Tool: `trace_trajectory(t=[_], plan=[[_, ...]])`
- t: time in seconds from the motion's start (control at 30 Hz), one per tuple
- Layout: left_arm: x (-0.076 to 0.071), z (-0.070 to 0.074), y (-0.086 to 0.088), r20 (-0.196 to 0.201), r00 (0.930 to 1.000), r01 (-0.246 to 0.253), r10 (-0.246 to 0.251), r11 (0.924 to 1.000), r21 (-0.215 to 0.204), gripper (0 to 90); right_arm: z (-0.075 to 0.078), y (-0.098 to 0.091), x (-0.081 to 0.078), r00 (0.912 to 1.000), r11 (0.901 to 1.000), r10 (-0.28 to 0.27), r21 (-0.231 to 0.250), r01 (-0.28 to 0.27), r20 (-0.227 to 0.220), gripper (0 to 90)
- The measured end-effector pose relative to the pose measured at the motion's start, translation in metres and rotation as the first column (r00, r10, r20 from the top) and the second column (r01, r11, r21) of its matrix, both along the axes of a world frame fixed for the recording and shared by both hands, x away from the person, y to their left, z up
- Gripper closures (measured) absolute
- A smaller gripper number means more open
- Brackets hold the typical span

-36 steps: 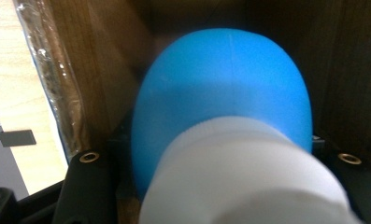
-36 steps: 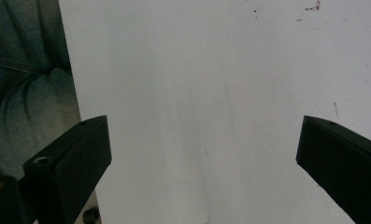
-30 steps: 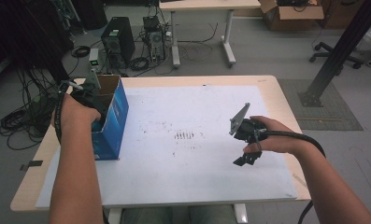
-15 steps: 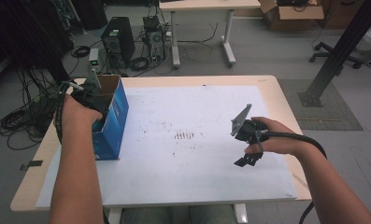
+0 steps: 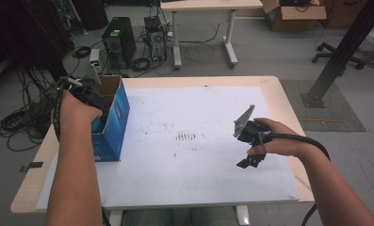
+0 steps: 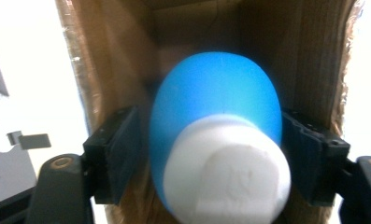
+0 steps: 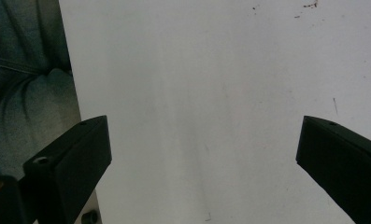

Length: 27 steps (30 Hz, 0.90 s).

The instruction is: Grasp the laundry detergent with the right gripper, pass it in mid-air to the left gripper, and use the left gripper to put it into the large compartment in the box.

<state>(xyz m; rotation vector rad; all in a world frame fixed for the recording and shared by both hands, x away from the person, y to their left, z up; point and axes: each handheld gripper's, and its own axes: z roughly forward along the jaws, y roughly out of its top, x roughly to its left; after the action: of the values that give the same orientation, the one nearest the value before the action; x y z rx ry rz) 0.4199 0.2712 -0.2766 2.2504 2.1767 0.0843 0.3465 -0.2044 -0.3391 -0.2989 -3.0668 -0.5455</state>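
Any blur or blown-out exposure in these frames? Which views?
Left gripper view: the blue bottle and its white cap sit too close and are soft, and the background either side of the cardboard box is blown out white. Right gripper view: sharp, evenly lit white sheet. High view: evenly lit and sharp enough, the blue box clear.

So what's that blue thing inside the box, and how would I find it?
Start at the white-topped table and go to its left edge, where a tall blue cardboard box stands open. Down inside it, between the left gripper's two black jaws, which have just been opening, sits a rounded blue plastic bottle with a white cap. It is the one smooth, bright blue shape against the box's brown inner walls.
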Motion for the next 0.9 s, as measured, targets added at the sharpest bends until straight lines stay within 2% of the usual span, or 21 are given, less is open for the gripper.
trace_trajectory(t=[0.4,0.67,0.77,0.9], plan=[[-0.006,0.021,-0.003,0.032,0.9995,0.000,0.000,1.0000,-0.001,18.5,0.003,-0.001,-0.003,0.9999,1.0000,0.001,0.006,-0.001,0.013,3.4],[-0.012,0.035,-0.008,0.032,0.9991,0.029,-0.030,0.9994,0.020,12.6,0.006,-0.003,-0.006,0.9998,0.9999,0.004,0.014,-0.004,0.022,3.4],[-0.014,0.040,-0.012,0.029,0.9986,0.043,-0.044,0.9982,0.043,8.2,0.007,-0.004,-0.007,0.9997,0.9998,0.004,0.018,-0.005,0.024,3.4],[-0.017,0.046,-0.014,0.037,0.9985,0.038,-0.040,0.9981,0.049,6.0,0.007,-0.006,-0.008,0.9996,0.9998,0.004,0.019,-0.004,0.026,3.4]])
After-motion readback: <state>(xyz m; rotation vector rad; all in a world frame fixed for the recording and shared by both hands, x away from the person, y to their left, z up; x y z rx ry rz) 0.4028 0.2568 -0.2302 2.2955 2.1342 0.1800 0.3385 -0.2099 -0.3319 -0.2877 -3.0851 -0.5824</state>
